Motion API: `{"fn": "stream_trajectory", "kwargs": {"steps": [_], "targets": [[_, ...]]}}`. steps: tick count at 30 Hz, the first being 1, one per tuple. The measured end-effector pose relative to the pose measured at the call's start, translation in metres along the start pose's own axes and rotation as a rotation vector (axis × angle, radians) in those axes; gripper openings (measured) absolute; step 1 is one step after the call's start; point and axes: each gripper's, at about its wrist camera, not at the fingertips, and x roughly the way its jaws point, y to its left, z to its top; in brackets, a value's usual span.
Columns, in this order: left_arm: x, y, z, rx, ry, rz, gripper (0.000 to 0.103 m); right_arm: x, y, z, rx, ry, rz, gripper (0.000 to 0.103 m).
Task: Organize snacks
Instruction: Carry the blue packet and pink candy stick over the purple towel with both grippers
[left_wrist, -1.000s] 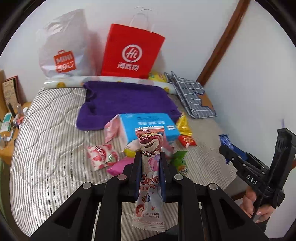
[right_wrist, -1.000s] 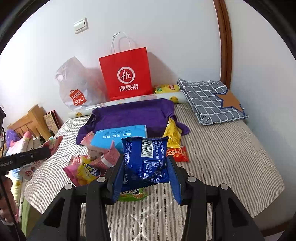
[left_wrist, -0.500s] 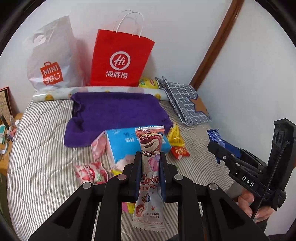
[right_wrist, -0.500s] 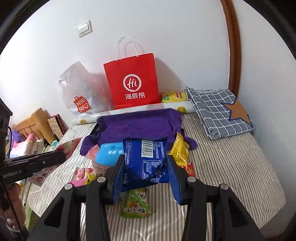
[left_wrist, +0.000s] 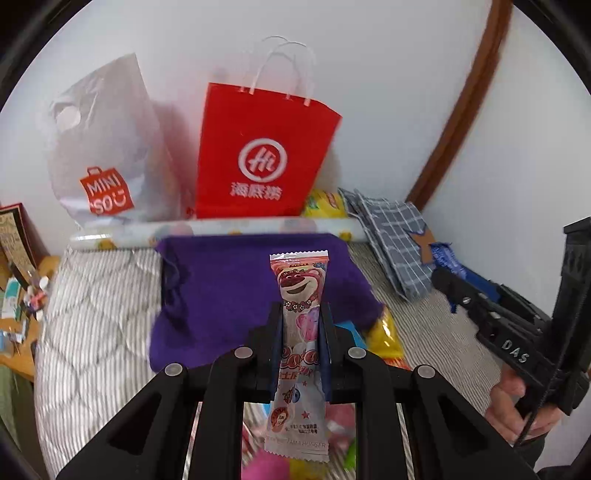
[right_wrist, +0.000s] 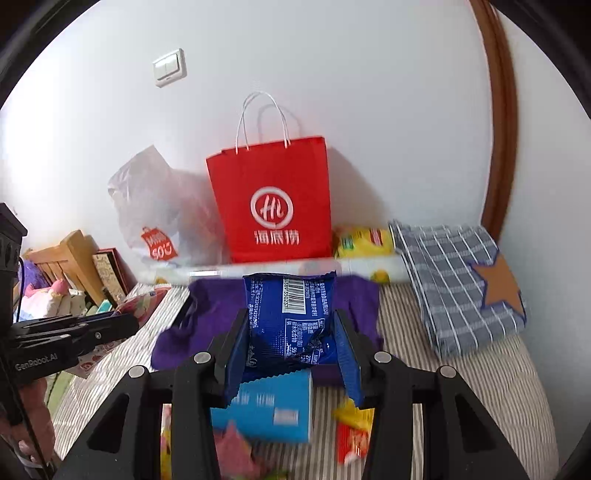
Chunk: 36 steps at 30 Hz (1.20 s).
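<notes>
Left hand-held gripper (left_wrist: 301, 325) clamping pink bear packet (left_wrist: 299, 332), red bag (left_wrist: 258, 155) upright behind

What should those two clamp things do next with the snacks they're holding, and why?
Probably carry both on toward the red bag standing open against the wall. The left gripper is shut on a pink snack and the right gripper on a blue packet, both held above the purple cloth, short of the bag. Which bag is meant is a guess.
</notes>
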Motion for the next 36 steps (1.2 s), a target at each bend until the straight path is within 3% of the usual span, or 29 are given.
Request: {"fn": "stream_trajectory", "kwargs": {"steps": [5,15,20,25,29,36], "targets": [[0.015,0.02,0.029,0.003,-0.012,0.051,0.018,0.034,-0.007,0.032,0.011,-0.002,0.025,0.042],[0.052,0.062,0.069,-0.017,-0.011,0.09,0.018,0.093,-0.024,0.065,-0.015,0.01,-0.004,0.042],[0.077,0.088,0.079,-0.034,0.008,0.108,0.018,0.126,-0.031,0.068,-0.035,0.045,-0.021,0.042],[0.101,0.107,0.079,-0.065,0.029,0.081,0.018,0.156,-0.036,0.064,-0.044,0.074,-0.004,0.042],[0.126,0.117,0.073,-0.066,0.082,0.095,0.018,0.18,-0.038,0.053,-0.072,0.109,-0.012,0.042],[0.153,0.132,0.059,-0.085,0.142,0.124,0.018,0.216,-0.048,0.035,-0.102,0.224,0.003,0.042]]}}
